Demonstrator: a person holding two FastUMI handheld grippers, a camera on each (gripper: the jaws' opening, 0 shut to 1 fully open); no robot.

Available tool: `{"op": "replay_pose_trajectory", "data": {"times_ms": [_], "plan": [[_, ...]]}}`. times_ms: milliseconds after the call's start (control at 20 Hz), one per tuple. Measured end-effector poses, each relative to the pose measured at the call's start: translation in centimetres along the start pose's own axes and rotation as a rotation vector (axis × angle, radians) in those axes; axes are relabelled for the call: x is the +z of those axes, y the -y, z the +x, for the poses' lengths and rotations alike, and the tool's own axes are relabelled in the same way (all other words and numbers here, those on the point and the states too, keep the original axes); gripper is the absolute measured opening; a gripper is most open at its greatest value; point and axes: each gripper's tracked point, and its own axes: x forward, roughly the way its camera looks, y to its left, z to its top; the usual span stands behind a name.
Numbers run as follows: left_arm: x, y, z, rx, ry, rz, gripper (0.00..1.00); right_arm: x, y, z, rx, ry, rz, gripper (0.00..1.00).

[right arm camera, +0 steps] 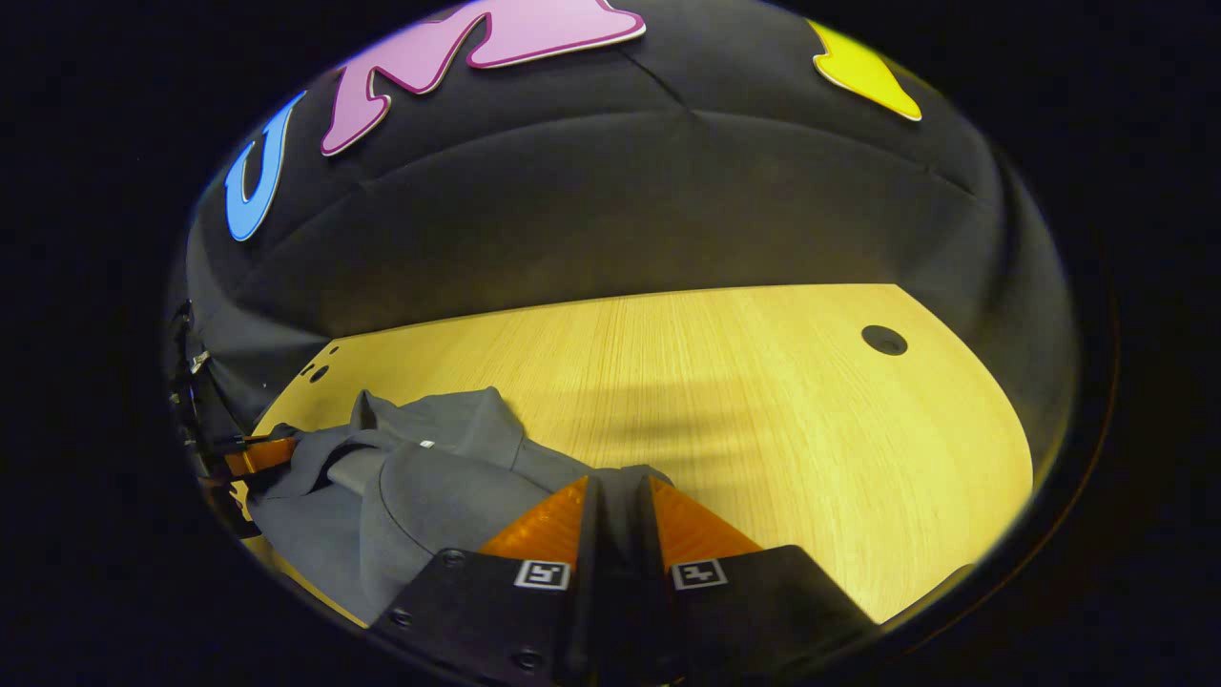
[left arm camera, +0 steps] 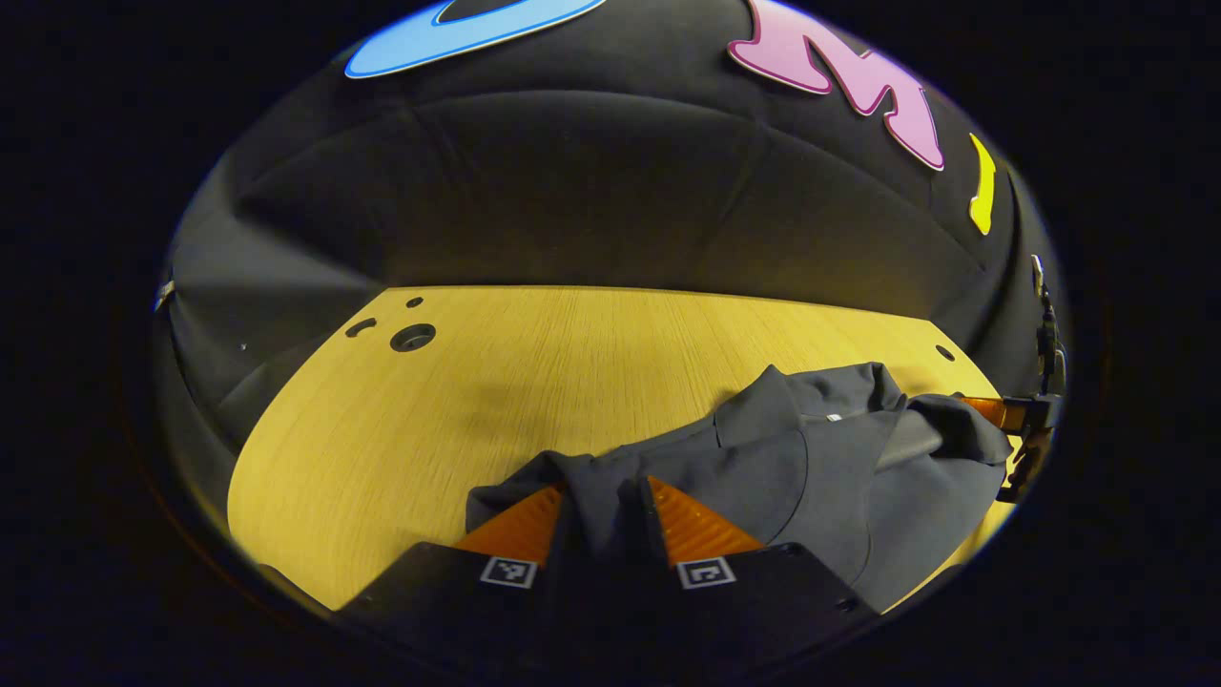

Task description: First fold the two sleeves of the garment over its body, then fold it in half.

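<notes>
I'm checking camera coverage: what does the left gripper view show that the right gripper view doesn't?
Left gripper view: the left tool up close, its fingers pinching a fold of the grey garment, with bare table stretching to its left.
Right gripper view: the right tool up close, pinching another fold, with bare table stretching to its right.
Both: the garment bunched on the wooden table, its small white tag, and the opposite tool at the picture's edge.

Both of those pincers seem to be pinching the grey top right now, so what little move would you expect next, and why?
Probably carry both pinched edges forward together and lay them down. The left gripper and the right gripper each clamp a fold of the grey garment, which lies bunched rather than flat on the wooden table, so the fold looks unfinished.
</notes>
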Motion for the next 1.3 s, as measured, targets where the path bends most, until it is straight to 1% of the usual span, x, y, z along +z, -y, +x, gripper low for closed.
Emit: {"op": "replay_pose_trajectory", "data": {"times_ms": [50,100,150,200,250,300,350,400,450,500,650,900,1000,1150,1300], "plan": [[0.4,0.4,-0.4,-0.008,0.009,0.004,0.42,0.1,0.2,-0.3,-0.012,0.001,-0.011,0.27],[0.9,1.2,-0.8,-0.031,0.024,0.005,0.58,0.5,0.0,-1.6,-0.011,0.004,-0.019,0.43],[1.3,2.1,-1.6,-0.053,0.038,0.009,0.65,0.6,0.0,-1.7,-0.007,0.008,-0.024,0.53],[1.7,2.6,-2.4,-0.063,0.05,0.02,0.73,0.9,0.0,-2.4,-0.009,0.012,-0.028,0.68],[1.9,2.8,-2.9,-0.065,0.057,0.037,0.76,1.2,0.0,-3.2,-0.007,0.022,-0.027,0.71],[2.2,2.9,-3.6,-0.059,0.063,0.057,0.83,1.6,-0.1,-4.0,-0.003,0.033,-0.021,0.74],[2.5,3.2,-4.3,-0.052,0.07,0.074,0.87,1.9,-0.3,-4.9,0.001,0.042,-0.012,0.83],[2.8,3.4,-5.2,-0.044,0.079,0.085,0.91,2.5,-0.4,-5.8,-0.002,0.052,-0.007,0.87],[3.4,3.9,-6.4,-0.047,0.094,0.09,0.94,3.3,-0.8,-7.4,0.003,0.075,-0.006,0.84],[3.9,4.5,-7.6,-0.05,0.113,0.092,0.95,3.7,-1.0,-8.5,-0.001,0.088,-0.013,0.99],[4.8,5.9,-11.5,-0.065,0.157,0.083,0.95,5.0,-2.7,-12.4,0.006,0.133,-0.019,0.99],[4.7,8.3,-18.3,-0.109,0.187,0.058,0.95,6.7,-5.7,-18.8,0.064,0.203,-0.014,0.99],[4.4,8.8,-21.0,-0.123,0.188,0.055,0.95,6.8,-6.5,-20.8,0.079,0.216,-0.027,0.99],[3.8,8.9,-24.7,-0.117,0.205,0.062,0.95,6.5,-8.0,-23.5,0.099,0.224,-0.046,0.99],[2.3,8.8,-27.9,-0.107,0.208,0.017,0.95,5.6,-10.4,-26.1,0.133,0.231,-0.074,0.99]]}}
